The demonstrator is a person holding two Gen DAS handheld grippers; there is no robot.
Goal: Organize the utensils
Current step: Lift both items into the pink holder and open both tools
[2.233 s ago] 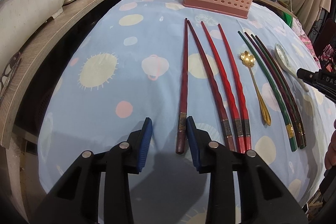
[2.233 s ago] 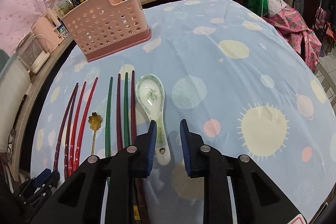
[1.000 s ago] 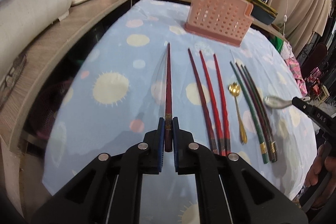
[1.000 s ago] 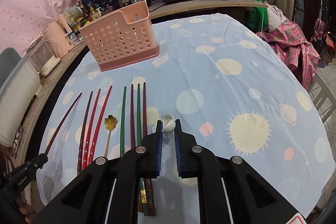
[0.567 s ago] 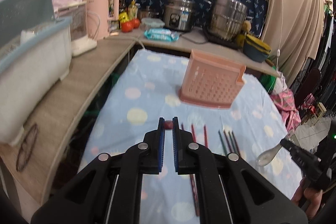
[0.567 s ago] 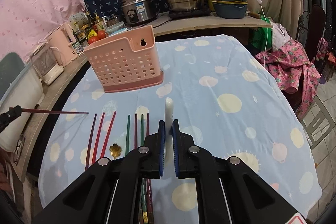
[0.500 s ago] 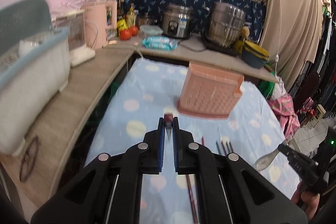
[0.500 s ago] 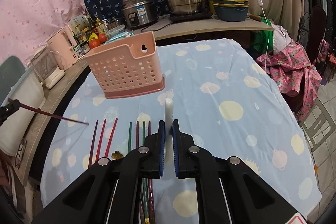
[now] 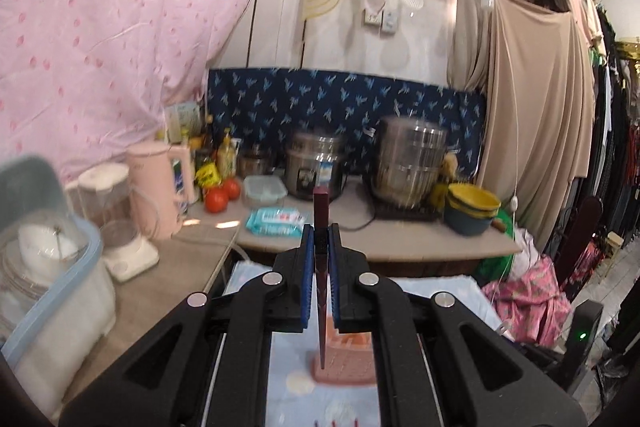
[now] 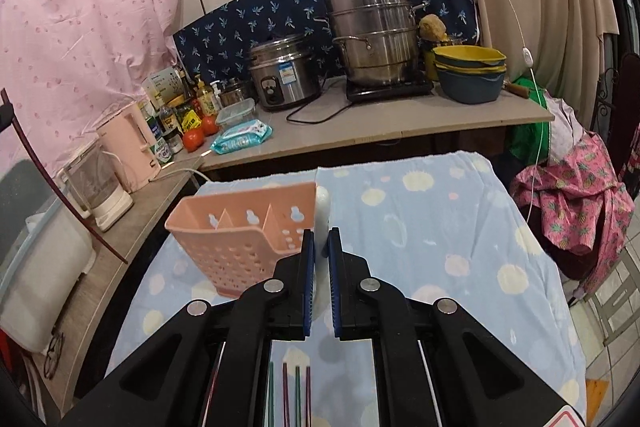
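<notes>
Pink caddy point(image 10: 240, 227) just ahead-left of right gripper point(image 10: 321, 251), clamped on upright spoon point(image 10: 322, 215); left gripper point(image 9: 321, 247) clamps chopstick point(image 9: 321, 291), tip down above caddy.

A grey L-shaped bench point(image 10: 400, 131) carries a steel rice cooker point(image 10: 284, 75), a tall stacked steel steamer pot point(image 10: 372, 35), yellow and blue bowls point(image 10: 470, 71), two red tomatoes point(image 10: 198, 133), a blue wet-wipes packet point(image 10: 242, 133) and a pale pink kettle point(image 10: 130, 143). Behind hang a pink dotted sheet point(image 9: 100, 47) and beige curtain point(image 9: 536, 115).
</notes>
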